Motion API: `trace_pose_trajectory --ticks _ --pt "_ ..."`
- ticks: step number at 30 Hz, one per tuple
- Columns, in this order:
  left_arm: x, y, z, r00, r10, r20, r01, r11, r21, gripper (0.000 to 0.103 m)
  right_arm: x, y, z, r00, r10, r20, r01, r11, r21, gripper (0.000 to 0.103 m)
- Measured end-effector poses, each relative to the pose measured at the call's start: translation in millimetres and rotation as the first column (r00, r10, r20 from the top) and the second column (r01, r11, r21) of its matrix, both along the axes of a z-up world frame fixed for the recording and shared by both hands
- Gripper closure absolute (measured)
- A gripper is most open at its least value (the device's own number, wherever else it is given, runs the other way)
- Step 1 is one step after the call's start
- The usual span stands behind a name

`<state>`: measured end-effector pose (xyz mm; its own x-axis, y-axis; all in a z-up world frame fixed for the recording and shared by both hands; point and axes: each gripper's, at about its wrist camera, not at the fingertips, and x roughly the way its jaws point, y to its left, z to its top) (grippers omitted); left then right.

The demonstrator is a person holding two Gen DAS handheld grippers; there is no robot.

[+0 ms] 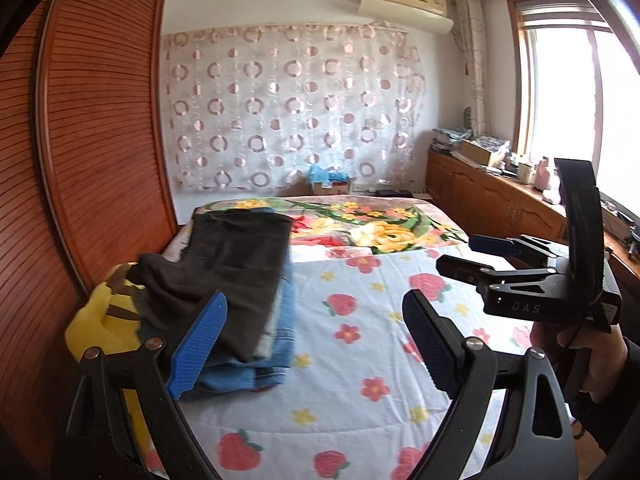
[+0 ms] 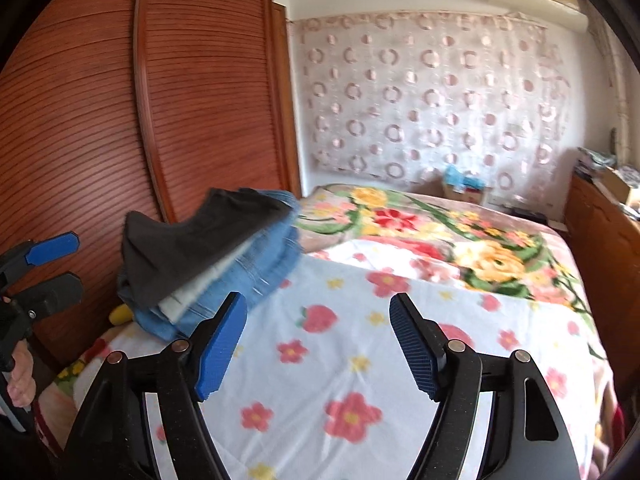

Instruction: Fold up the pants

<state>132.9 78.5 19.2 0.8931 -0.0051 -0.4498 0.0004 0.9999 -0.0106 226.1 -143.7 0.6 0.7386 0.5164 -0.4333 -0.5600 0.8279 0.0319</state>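
A stack of folded clothes lies at the bed's left side: dark folded pants (image 1: 232, 268) on top, blue jeans (image 1: 260, 360) beneath. The stack also shows in the right wrist view, dark pants (image 2: 192, 248) over jeans (image 2: 256, 272). My left gripper (image 1: 316, 344) is open and empty above the bed, just right of the stack. My right gripper (image 2: 318, 344) is open and empty over the sheet. The right gripper also shows in the left wrist view (image 1: 468, 256), and the left gripper in the right wrist view (image 2: 60, 264), both held in the air.
The bed has a strawberry-print sheet (image 1: 360, 360) and a floral blanket (image 1: 380, 224) further back. A yellow plush toy (image 1: 104, 320) lies left of the stack. A wooden wardrobe (image 1: 100, 140) stands left, and a low cabinet (image 1: 500, 196) under the window at right.
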Motion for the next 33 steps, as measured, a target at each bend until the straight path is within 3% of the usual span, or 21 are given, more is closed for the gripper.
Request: trace_pose_trajectory --ticks 15,33 --pt "-10 -39 -13 0.998 -0.028 -0.058 0.028 1.0 -0.009 0.013 -77 -16 8 0.991 -0.134 -0.007 0.134 0.991 0.004 0.026" --pt "-28 -59 19 0.998 -0.063 -0.015 0.062 0.998 -0.006 0.013 -142 -35 22 0.961 -0.271 0.049 0.267 0.961 0.072 0.025"
